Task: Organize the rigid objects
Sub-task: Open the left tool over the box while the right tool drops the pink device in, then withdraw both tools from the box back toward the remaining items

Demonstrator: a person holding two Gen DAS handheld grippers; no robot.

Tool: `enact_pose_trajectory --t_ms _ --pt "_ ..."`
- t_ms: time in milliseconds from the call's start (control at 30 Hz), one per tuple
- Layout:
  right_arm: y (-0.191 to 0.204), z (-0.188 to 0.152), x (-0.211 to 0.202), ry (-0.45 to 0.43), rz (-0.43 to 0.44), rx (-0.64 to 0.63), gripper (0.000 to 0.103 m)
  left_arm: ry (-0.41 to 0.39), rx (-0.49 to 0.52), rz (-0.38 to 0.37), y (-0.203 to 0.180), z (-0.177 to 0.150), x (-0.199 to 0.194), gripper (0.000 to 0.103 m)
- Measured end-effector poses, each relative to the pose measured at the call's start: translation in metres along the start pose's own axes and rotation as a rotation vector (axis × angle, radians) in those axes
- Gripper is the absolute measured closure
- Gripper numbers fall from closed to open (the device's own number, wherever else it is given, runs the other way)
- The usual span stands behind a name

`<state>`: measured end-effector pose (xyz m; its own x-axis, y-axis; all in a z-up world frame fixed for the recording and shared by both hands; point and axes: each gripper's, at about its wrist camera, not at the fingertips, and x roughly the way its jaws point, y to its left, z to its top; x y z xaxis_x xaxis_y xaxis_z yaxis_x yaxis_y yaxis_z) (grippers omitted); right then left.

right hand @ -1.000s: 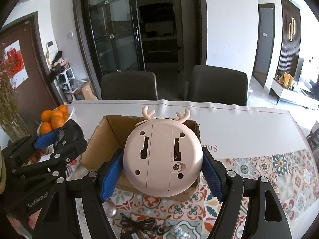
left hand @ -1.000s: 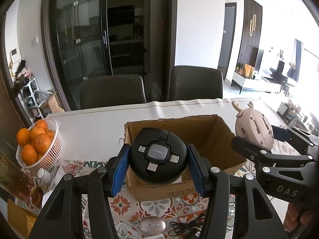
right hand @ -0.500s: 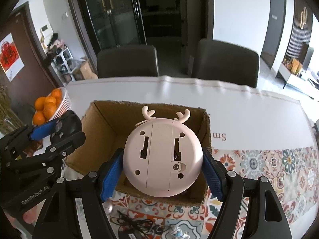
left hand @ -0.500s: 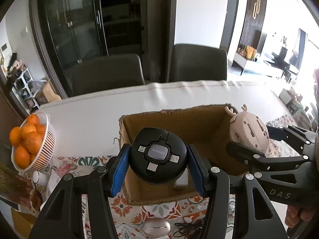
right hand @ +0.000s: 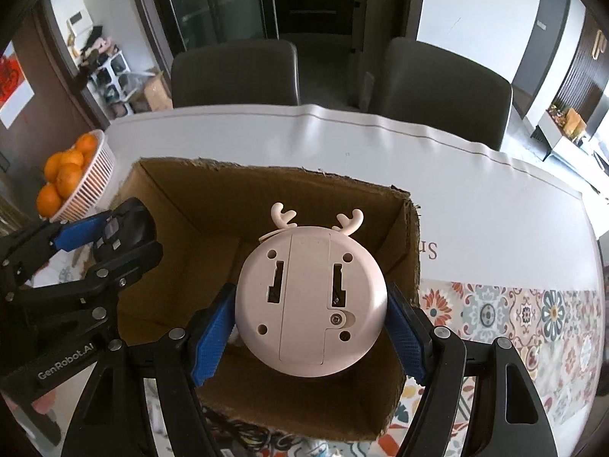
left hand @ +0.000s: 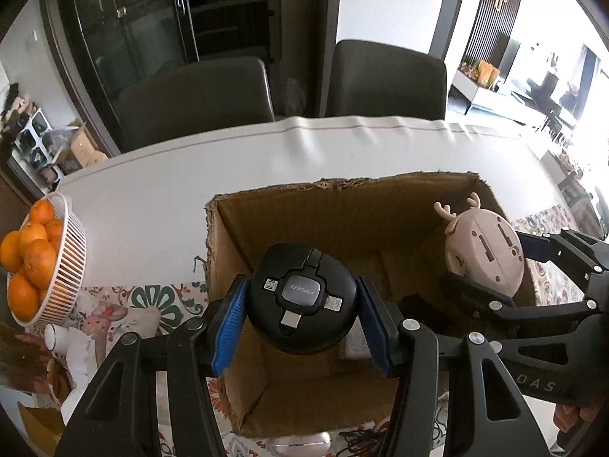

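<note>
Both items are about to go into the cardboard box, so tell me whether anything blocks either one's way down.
Nothing visible blocks them. The black round charger in the left gripper and the pink antlered gadget in the right gripper both hang over the open-topped cardboard box. A small pale item lies on its floor.

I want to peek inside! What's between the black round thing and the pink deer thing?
Only open cardboard box interior separates the black charger from the pink deer gadget, seen in the left wrist view.

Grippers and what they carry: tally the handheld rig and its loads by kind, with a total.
Grippers: 2, the left gripper and the right gripper
Black round cable hubs: 1, the black hub held in the left jaws
Pink antlered round gadgets: 1, the pink gadget held in the right jaws
Cardboard boxes beneath them: 1, the box
Total: 5
</note>
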<state>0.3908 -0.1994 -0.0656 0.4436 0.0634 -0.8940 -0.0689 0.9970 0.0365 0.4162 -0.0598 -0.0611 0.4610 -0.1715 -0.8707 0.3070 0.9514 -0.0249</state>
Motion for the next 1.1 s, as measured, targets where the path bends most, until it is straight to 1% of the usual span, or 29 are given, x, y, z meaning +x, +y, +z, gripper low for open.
enact_pose_trajectory --t_ms 167,400,600,800,1000,1100 --pt "0.004 0.000 0.007 0.015 -0.023 -0.033 0.028 0.036 0.004 -0.007 0.000 0.004 0.012 0.048" --pt "0.006 -0.003 0.018 0.057 -0.019 -0.051 0.028 0.072 0.016 -0.007 -0.001 0.001 0.019 0.048" --pt "0.007 -0.004 0.017 0.057 -0.021 -0.057 0.028 0.058 0.010 0.001 0.000 0.001 0.014 0.045" --pt "0.008 -0.006 0.004 0.026 -0.026 -0.052 0.028 0.034 -0.009 0.003 0.002 -0.002 0.000 0.043" --pt "0.009 -0.011 -0.014 -0.016 -0.039 -0.026 0.028 -0.018 -0.020 0.034 0.001 -0.008 -0.023 0.042" --pt "0.008 -0.016 -0.025 -0.046 -0.042 -0.003 0.028 -0.049 -0.024 0.055 0.000 -0.013 -0.036 0.040"
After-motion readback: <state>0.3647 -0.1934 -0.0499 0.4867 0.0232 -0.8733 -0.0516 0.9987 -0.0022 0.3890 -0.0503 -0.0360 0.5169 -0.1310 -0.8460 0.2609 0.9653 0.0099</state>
